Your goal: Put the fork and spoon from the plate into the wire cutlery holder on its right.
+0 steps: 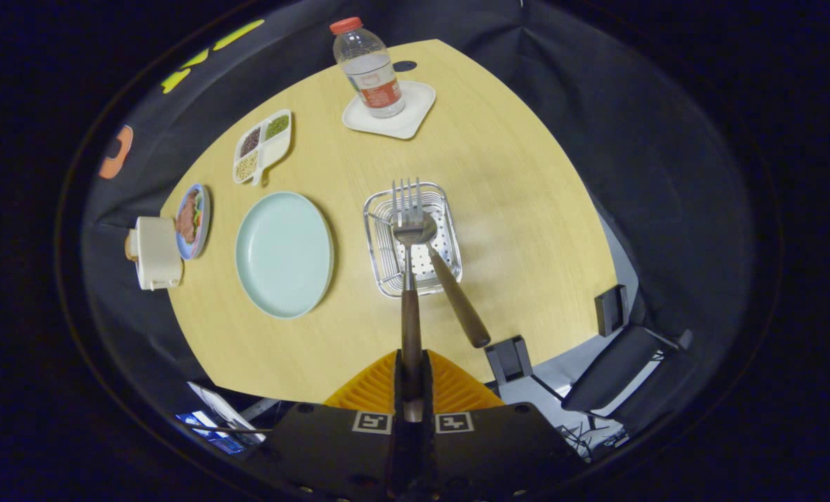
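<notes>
Fork [409, 230] is being held by its handle between the two fingers of the hand-held gripper [411, 380], which are clenched on it from both sides. Its long axis is running straight ahead along the fingers, tines pointing away from them, and the tines are showing over the wire cutlery holder [385, 259]. Whether the head is inside the holder or only above it cannot be told. The spoon [450, 279] is already leaning in the holder, bowl down and handle slanting out toward the fingers on their right. The plate [284, 254] is lying bare on the bench [512, 209], just left of the holder. Judged from this, the second and last placement is in hand. The next move is calling for lowering the fork into the holder beside the spoon, then parting the fingers.
</notes>
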The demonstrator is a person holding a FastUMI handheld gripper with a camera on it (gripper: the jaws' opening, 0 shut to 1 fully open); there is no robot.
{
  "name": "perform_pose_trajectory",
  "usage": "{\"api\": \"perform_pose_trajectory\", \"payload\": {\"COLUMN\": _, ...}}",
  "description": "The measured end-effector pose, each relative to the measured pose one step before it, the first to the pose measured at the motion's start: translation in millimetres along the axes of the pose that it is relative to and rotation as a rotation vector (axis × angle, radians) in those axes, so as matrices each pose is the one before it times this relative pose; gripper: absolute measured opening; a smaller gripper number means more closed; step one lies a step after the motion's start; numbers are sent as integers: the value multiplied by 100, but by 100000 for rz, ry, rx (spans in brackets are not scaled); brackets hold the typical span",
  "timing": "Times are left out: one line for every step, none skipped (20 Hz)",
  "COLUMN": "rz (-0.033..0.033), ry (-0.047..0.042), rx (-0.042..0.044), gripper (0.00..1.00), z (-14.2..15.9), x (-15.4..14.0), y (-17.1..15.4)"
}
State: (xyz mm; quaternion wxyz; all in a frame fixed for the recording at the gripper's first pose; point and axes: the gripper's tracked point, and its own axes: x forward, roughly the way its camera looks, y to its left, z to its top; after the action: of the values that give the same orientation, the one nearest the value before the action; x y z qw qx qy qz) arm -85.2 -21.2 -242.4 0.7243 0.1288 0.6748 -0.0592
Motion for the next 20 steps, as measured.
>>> {"api": "perform_pose_trajectory", "payload": {"rz": 843, "ry": 473, "rx": 309, "gripper": 8, "z": -385, "x": 17, "y": 73}}
{"api": "perform_pose_trajectory", "payload": {"rz": 825, "ry": 817, "rx": 753, "gripper": 8, "z": -488, "x": 103, "y": 133}}
{"api": "perform_pose_trajectory", "payload": {"rz": 367, "ry": 917, "rx": 503, "gripper": 8, "z": -371, "x": 0, "y": -50}}
{"api": "perform_pose_trajectory", "payload": {"rz": 613, "ry": 262, "rx": 291, "gripper": 8, "z": -134, "x": 8, "y": -41}}
{"api": "perform_pose_trajectory", "payload": {"rz": -165, "ry": -162, "rx": -101, "gripper": 8, "z": 25, "x": -102, "y": -100}}
{"api": "perform_pose_trajectory", "payload": {"rz": -348, "ry": -687, "rx": -381, "gripper": 8, "z": 142, "x": -140, "y": -57}}
{"api": "perform_pose_trajectory", "payload": {"rz": 257, "ry": -983, "rx": -729, "gripper": 8, "z": 154, "x": -186, "y": 273}}
{"api": "perform_pose_trajectory", "payload": {"rz": -1, "ry": -1579, "rx": -698, "gripper": 18, "z": 382, "x": -34, "y": 84}}
{"api": "perform_pose_trajectory", "payload": {"rz": -54, "ry": -943, "rx": -688, "gripper": 28, "z": 143, "x": -237, "y": 282}}
{"api": "perform_pose_trajectory", "payload": {"rz": -248, "ry": -1447, "rx": -760, "gripper": 39, "z": 240, "x": -159, "y": 164}}
{"api": "perform_pose_trajectory", "payload": {"rz": -288, "ry": -2073, "rx": -1795, "gripper": 44, "z": 406, "x": -170, "y": 174}}
{"api": "perform_pose_trajectory", "payload": {"rz": -657, "ry": -2609, "rx": -2540, "gripper": 59, "z": 457, "x": -202, "y": 191}}
{"api": "perform_pose_trajectory", "payload": {"rz": -911, "ry": -3104, "rx": -2347, "gripper": 75, "z": 558, "x": -184, "y": 240}}
{"api": "perform_pose_trajectory", "payload": {"rz": -1196, "ry": -3721, "rx": -2235, "gripper": 90, "z": 652, "x": -418, "y": 296}}
{"api": "perform_pose_trajectory", "payload": {"rz": -447, "ry": -4097, "rx": -1166, "gripper": 92, "z": 776, "x": -566, "y": 470}}
{"api": "perform_pose_trajectory", "payload": {"rz": -130, "ry": -4650, "rx": -1650, "gripper": 94, "z": 777, "x": -680, "y": 533}}
{"api": "perform_pose_trajectory", "payload": {"rz": -146, "ry": -4318, "rx": -1808, "gripper": 96, "z": 699, "x": -621, "y": 341}}
{"api": "perform_pose_trajectory", "payload": {"rz": -400, "ry": -5352, "rx": -2003, "gripper": 97, "z": 953, "x": -865, "y": 496}}
{"api": "perform_pose_trajectory", "payload": {"rz": 300, "ry": -6004, "rx": -2481, "gripper": 97, "z": 983, "x": -1073, "y": 831}}
{"api": "perform_pose_trajectory", "payload": {"rz": 114, "ry": -7242, "rx": -2603, "gripper": 97, "z": 1399, "x": -1090, "y": 722}}
